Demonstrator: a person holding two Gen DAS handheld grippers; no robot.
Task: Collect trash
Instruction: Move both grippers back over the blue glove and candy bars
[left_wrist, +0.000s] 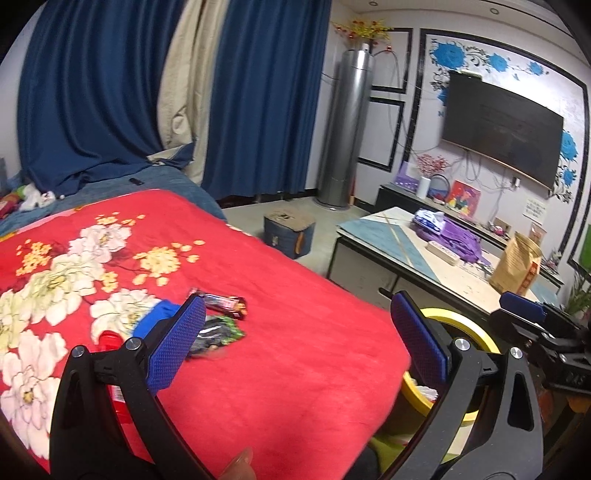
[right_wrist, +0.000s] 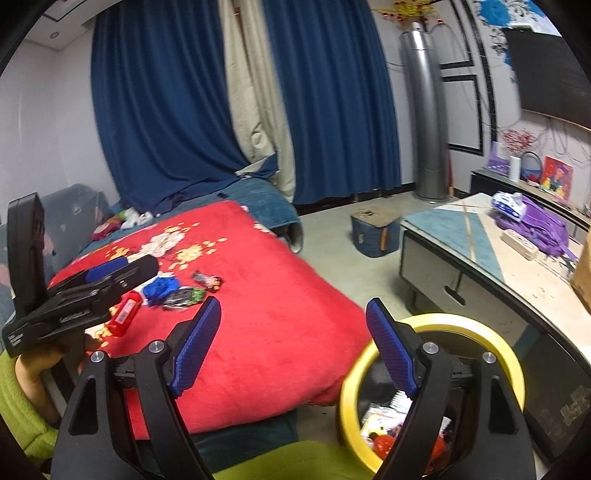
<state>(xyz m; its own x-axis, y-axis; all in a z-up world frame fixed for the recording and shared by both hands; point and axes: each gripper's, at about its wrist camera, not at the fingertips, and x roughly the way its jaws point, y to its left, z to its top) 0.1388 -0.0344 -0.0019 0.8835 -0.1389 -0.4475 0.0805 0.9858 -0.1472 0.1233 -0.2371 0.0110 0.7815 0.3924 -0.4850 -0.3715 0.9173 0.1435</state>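
Observation:
Trash lies on a red flowered blanket (left_wrist: 280, 332): a pink and black candy wrapper (left_wrist: 223, 302), a green and black wrapper (left_wrist: 218, 334), a crumpled blue wrapper (right_wrist: 160, 290) and a red packet (right_wrist: 125, 314). My left gripper (left_wrist: 297, 332) is open and empty just above the wrappers; it also shows in the right wrist view (right_wrist: 110, 271). My right gripper (right_wrist: 293, 343) is open and empty, between the blanket's edge and a yellow-rimmed bin (right_wrist: 509, 354) that holds several pieces of trash.
A low table (left_wrist: 376, 236) stands to the right with a purple bag (left_wrist: 458, 236), a power strip and a brown paper bag (left_wrist: 517, 266). A blue box (left_wrist: 288, 230) sits on the floor beyond. A TV and a tall grey tower stand at the back.

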